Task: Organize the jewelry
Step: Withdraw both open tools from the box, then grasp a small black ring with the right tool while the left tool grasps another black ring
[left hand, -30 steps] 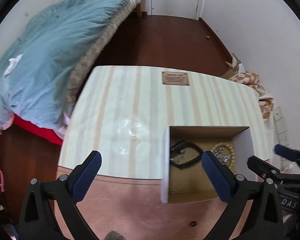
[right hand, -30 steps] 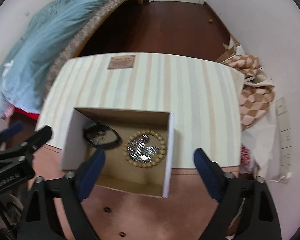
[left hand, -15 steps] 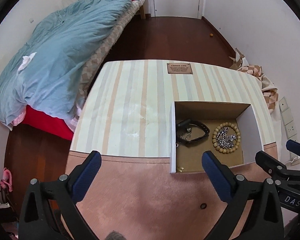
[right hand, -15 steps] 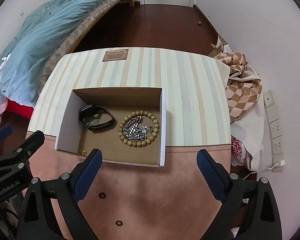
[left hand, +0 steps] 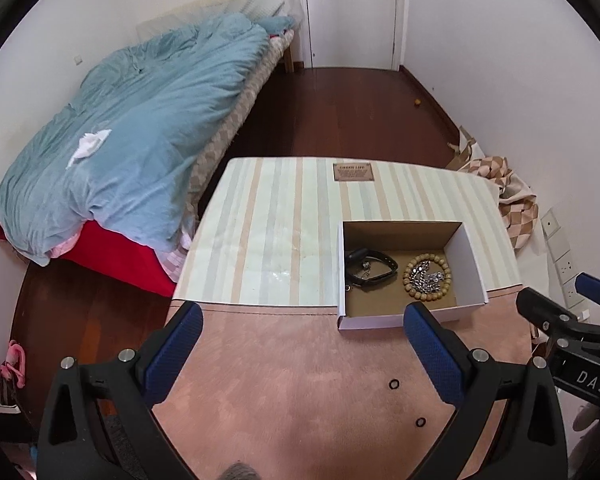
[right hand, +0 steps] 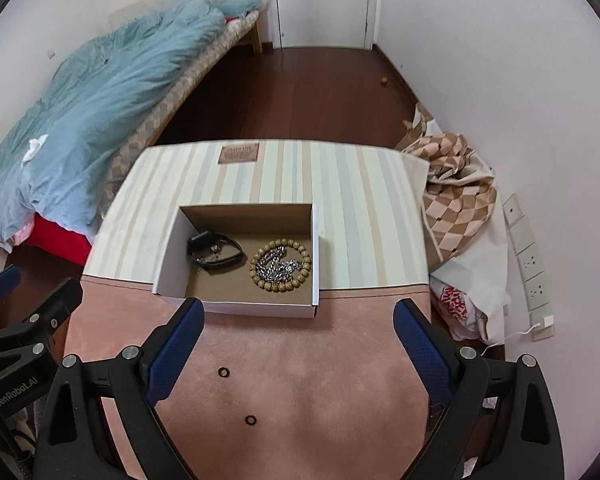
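Observation:
An open white cardboard box [left hand: 472, 256] [right hand: 168, 248] sits on the table. It holds a black band [left hand: 372, 266] [right hand: 216, 250], a wooden bead bracelet [left hand: 427, 278] [right hand: 280, 266] and a silver chain [right hand: 278, 266] coiled inside the beads. Two small black rings [right hand: 223, 371] [right hand: 251, 420] lie on the pink mat in front of the box; they also show in the left wrist view [left hand: 394, 384] [left hand: 420, 422]. My left gripper [left hand: 304, 356] and right gripper [right hand: 296, 348] are both open and empty, held above the mat, back from the box.
The table has a striped cloth [left hand: 276, 220] and a pink mat [right hand: 300, 380]. A bed with a blue quilt [left hand: 140, 128] stands at left. A checkered bag [right hand: 456, 208] and wall sockets [right hand: 528, 256] are at right. Dark wood floor lies beyond.
Both grippers have pulled back and up from the box. The box now looks smaller and farther off, and the two black rings on the mat have come into view.

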